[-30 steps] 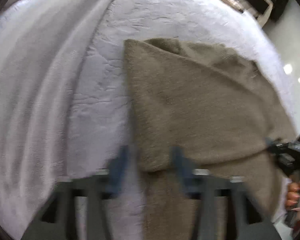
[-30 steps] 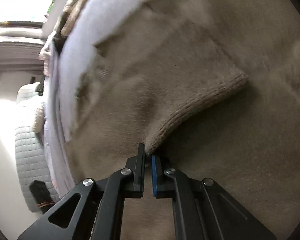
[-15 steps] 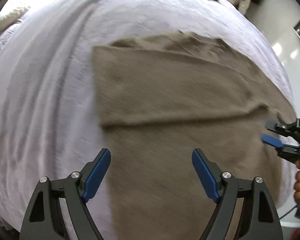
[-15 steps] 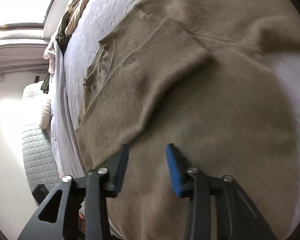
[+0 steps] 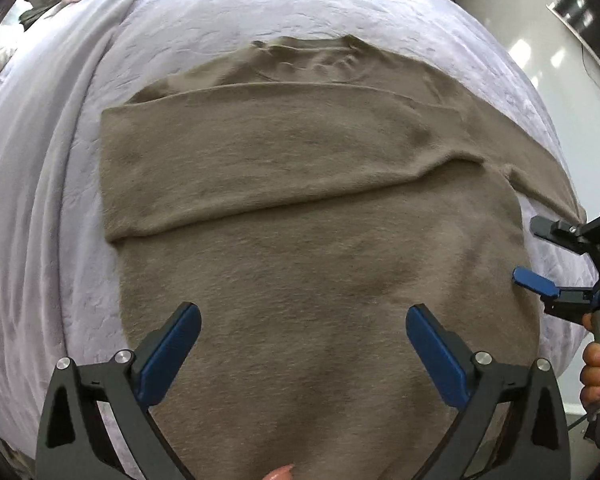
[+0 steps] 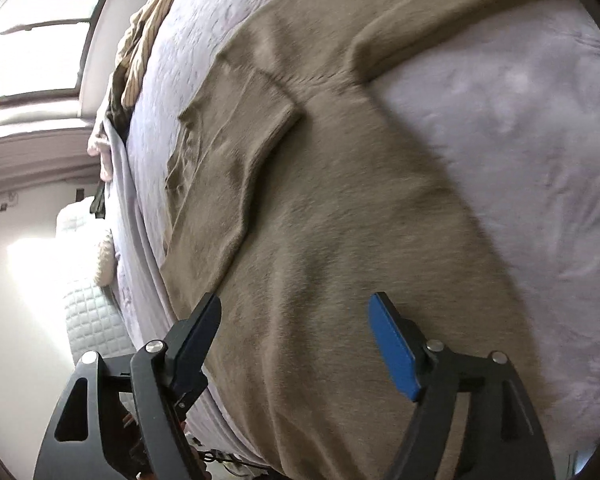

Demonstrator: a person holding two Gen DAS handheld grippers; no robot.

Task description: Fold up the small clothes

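Brown knit sweater (image 5: 312,264) spread flat on lavender quilted bedspread (image 5: 292,12), covering most of the near half of the bed. One sleeve (image 5: 260,160) folded across the chest, lying as a wide band from the sweater's left edge toward the right shoulder. Neckline (image 5: 308,50) at the far end, slightly rumpled. Other sleeve (image 6: 440,12) stretched out along the bedspread, unfolded.

Left gripper (image 5: 303,344) above the lower body of the sweater, jaws spread wide, blue pads apart, nothing between them; contact with the fabric cannot be told. Fingertip visible at bottom edge of the left wrist view.

Right gripper (image 6: 294,336) likewise spread wide over the hem area near the sweater's side edge, holding nothing. Same gripper (image 5: 556,256) seen at right edge of left wrist view, just beside the sweater's right side, over bare bedspread. Hand (image 5: 596,372) wrapped on its handle below.

Surroundings: paler sheet (image 5: 32,160) in long folds along the left side of the bed. Heap of striped tan clothing (image 6: 144,44) at the far edge of the bed, well apart from the sweater. White quilted cushion (image 6: 88,304) beside the bed. Bright window (image 6: 32,56) beyond. Glossy floor (image 5: 540,52) past the far right corner.

No object lying on the sweater other than its own folded sleeve.
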